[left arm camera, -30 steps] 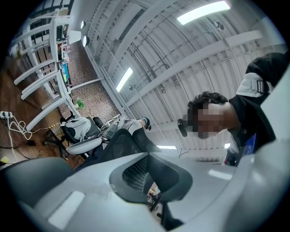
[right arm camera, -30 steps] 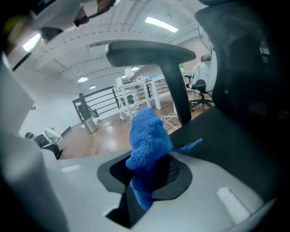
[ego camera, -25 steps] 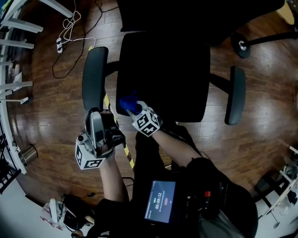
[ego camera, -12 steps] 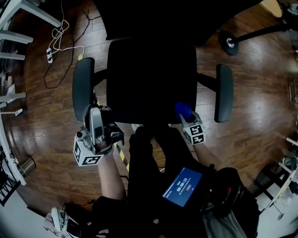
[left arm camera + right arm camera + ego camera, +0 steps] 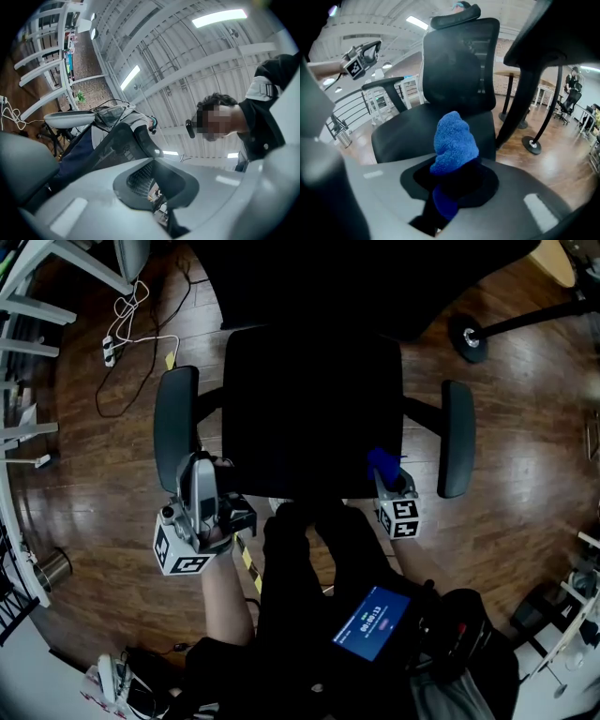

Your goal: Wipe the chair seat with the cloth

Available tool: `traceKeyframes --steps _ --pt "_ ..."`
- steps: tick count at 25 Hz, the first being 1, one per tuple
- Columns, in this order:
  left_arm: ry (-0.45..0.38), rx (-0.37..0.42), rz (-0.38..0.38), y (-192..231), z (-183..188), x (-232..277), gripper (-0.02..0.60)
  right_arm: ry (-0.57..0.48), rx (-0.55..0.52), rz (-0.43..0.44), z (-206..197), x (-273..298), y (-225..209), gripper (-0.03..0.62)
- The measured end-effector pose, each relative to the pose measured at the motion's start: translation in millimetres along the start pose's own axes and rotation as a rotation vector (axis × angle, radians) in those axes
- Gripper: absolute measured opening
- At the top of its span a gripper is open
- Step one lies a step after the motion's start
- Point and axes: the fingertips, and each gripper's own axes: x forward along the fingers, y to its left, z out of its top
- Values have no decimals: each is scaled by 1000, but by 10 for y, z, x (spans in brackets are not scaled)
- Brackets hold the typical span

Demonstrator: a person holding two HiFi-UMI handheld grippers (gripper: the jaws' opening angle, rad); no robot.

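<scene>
1. The blue cloth (image 5: 380, 461) is bunched up and pinched tight in the right gripper (image 5: 388, 478), at the near right corner of the black chair seat (image 5: 314, 409).
2. The right armrest (image 5: 457, 437) is just beside it.
3. The left gripper (image 5: 201, 474) is off the seat's near left corner by the left armrest (image 5: 175, 427). It's tilted upward, with its jaws closed on nothing.

Office-like workspace, swivel chair (image 5: 314, 409) on wood floor (image 5: 98, 512), ceiling strip lights (image 5: 219, 18), floor power strip (image 5: 109, 350)

Dark wood floor (image 5: 94, 521), tangled white cable (image 5: 131, 298), white shelf rails (image 5: 37, 312), metal cup (image 5: 56, 568), lit blue screen (image 5: 373, 622)
</scene>
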Motion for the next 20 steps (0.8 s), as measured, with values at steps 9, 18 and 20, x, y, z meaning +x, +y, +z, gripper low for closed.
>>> traceKeyframes --steps 9,18,20 --pt "-19 1 23 95 1 -109 -6 -335 -35 189 2231 1337 587 94" --pt "-28 -5 61 236 -67 -334 -6 -294 -114 344 3021 2532 1695 95" --pt "-39 -6 73 259 -70 -362 -6 -257 -136 366 2983 2666 1872 95"
